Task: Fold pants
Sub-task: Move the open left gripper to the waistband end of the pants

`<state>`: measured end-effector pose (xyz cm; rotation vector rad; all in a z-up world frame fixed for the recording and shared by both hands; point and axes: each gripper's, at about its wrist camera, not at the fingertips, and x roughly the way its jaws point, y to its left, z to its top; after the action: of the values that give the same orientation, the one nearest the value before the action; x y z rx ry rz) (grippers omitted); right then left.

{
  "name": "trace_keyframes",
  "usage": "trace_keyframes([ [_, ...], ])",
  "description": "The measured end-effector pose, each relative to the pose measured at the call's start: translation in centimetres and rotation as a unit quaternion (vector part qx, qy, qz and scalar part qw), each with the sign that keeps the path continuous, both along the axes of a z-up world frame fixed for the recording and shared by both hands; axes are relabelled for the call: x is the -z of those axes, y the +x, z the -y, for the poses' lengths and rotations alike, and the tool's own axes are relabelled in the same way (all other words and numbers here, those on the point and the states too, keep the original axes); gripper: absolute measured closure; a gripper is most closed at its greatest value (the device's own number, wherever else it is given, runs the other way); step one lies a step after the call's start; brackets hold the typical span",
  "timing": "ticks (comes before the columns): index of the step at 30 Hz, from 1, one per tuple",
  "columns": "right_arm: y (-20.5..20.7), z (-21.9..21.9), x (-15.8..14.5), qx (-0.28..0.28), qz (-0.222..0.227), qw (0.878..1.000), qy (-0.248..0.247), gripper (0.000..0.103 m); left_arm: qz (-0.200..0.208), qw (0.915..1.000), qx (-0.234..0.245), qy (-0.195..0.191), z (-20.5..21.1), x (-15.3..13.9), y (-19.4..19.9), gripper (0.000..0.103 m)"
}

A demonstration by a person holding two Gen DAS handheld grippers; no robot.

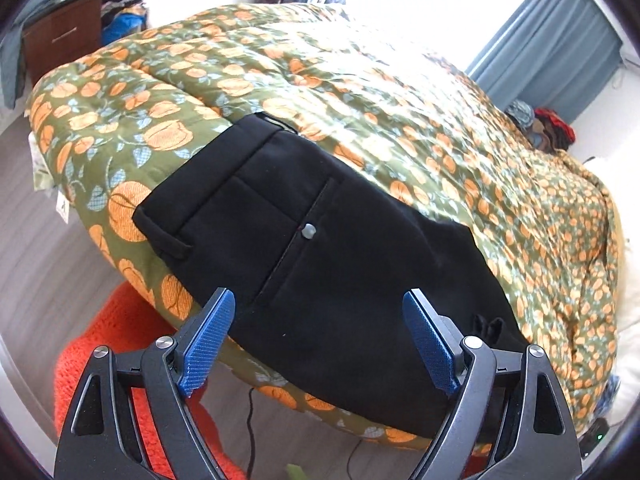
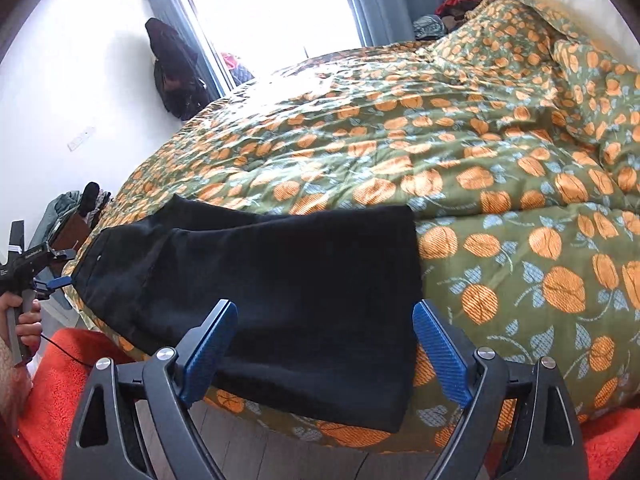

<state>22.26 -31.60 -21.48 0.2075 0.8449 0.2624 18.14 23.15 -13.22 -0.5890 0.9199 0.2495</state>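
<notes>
Black pants (image 1: 320, 232) lie folded flat along the near edge of a bed, on a green quilt (image 1: 400, 100) printed with orange fruit and pale blue leaves. Left wrist view: waistband end to the left, a belt loop at the near-left corner, a welt pocket with a grey button (image 1: 309, 231) near the middle of the cloth. Left tool (image 1: 320, 340) hovers just before the pants' near edge, blue-padded fingers (image 1: 208, 344) spread wide, nothing between them; contact with the cloth cannot be told. Right wrist view: the same pants (image 2: 280, 280) run leftward, the leg ends forming a straight edge on the right, the lower corner hanging slightly over the quilt's (image 2: 480, 152) side. Right tool (image 2: 324, 348) also spread wide and empty, one finger (image 2: 208, 352) over the black cloth, the other beside the right edge over the quilt. At far left of this view, a hand (image 2: 24, 320) grips the handle of the left tool (image 2: 52, 282). Orange rug (image 1: 132, 352) on the floor below the bed. Wooden dresser (image 1: 60, 36) piled with clothes beyond the bed's left corner; blue curtain (image 1: 552, 28) at right by a bright window.
</notes>
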Motion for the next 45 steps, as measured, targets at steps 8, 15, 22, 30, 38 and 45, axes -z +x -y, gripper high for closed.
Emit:
trace_keyframes([
  [8,0.5,0.3,0.4,-0.005,0.007,1.0,0.006,0.014,-0.016,0.9995,0.02,0.015,1.6,0.2,0.0,0.016],
  [15,0.5,0.0,0.6,-0.013,0.006,1.0,0.007,0.014,-0.024,0.999,0.031,0.022,2.5,-0.2,0.4,0.016],
  [22,0.4,1.1,0.2,0.002,0.013,1.0,0.028,0.014,0.036,0.9934,-0.081,-0.073,-4.4,-3.1,-1.7,0.016],
  [30,0.6,1.5,0.7,0.009,0.002,0.999,0.036,0.014,0.01,0.981,-0.155,-0.115,-9.7,0.0,-4.0,0.018],
  [38,0.2,0.2,0.9,-0.012,0.001,1.0,0.015,0.014,-0.011,0.9852,-0.155,-0.073,-9.8,2.7,-2.2,0.063],
  [45,0.2,0.3,1.1,-0.01,-0.003,1.0,0.015,0.014,0.022,0.9932,-0.1,-0.054,-9.3,1.0,-0.5,0.092],
])
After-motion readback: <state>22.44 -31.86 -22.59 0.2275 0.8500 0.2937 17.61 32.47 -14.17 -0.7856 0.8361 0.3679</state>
